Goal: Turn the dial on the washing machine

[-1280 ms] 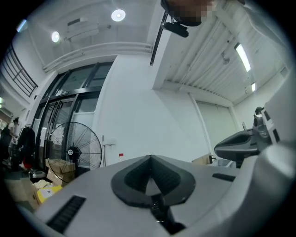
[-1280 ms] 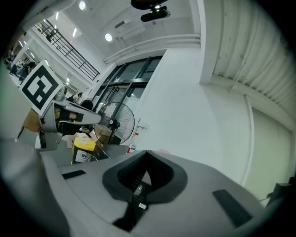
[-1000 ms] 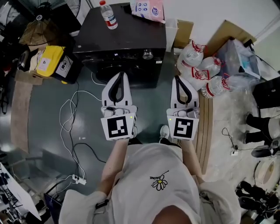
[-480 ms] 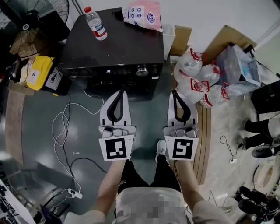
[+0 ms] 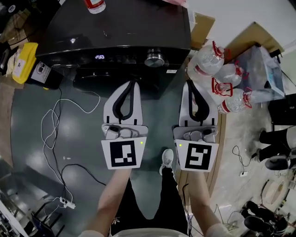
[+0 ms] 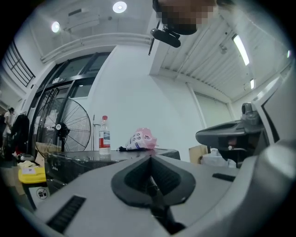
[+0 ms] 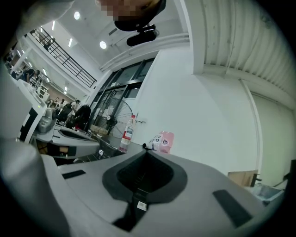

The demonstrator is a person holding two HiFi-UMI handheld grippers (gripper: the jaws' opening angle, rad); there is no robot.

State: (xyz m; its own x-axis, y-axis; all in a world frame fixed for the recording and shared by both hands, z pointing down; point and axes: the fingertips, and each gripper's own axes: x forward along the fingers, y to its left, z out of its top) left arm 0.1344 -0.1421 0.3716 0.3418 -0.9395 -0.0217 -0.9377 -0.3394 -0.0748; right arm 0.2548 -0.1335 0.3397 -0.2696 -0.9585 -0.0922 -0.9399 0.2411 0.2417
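Grey floor (image 5: 32, 152) with a white cord (image 5: 52, 121) fills the lower left. Mid-frame, the left gripper (image 5: 133, 83) and right gripper (image 5: 190, 84) sit side by side, jaws pressed together, holding nothing. Just above their tips stands the black washer (image 5: 115, 32). Its dial (image 5: 154, 59) is upper middle, apart from both tips. A bottle (image 5: 95, 4) stands at the top edge.

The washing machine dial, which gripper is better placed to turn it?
Left, probably. The dial lies between both shut grippers, but the left gripper is nearer; the right gripper faces the edge of the machine.
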